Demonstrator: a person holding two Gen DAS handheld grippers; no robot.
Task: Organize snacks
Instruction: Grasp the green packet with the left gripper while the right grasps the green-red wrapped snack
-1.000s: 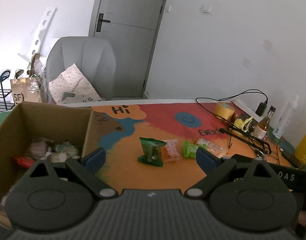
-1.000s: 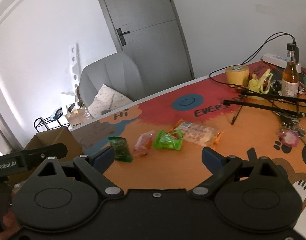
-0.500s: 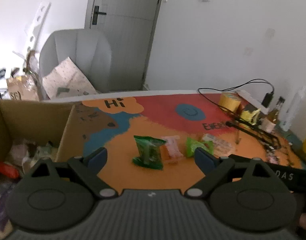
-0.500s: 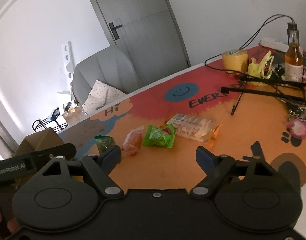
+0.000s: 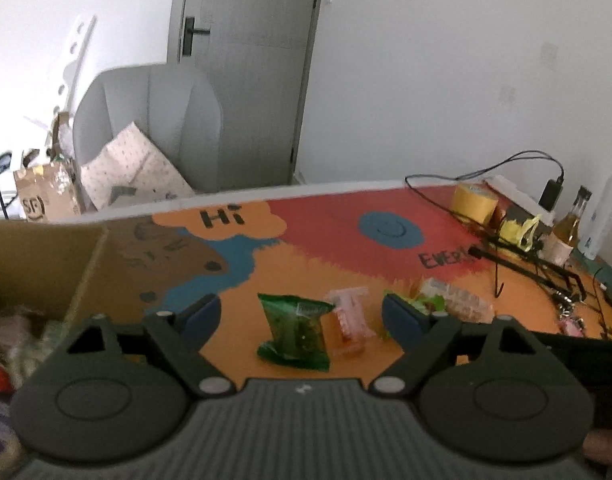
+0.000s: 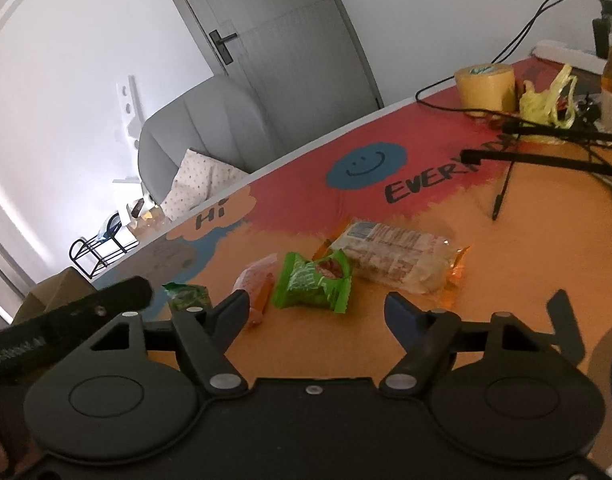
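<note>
Above the snack packets (image 5: 294, 332), left gripper (image 5: 301, 314) and right gripper (image 6: 318, 312) are closing, nothing gripped.

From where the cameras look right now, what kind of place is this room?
Probably a room in a home or small office, used as a work corner. A grey door and a grey padded chair stand behind a table with a colourful painted mat, where snack packets, a tape roll and cables lie.

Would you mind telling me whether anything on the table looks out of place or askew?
Four snack packets lie loose on the mat, not in the cardboard box: dark green packet, pink packet, bright green packet, and long clear packet overlapping it.
</note>
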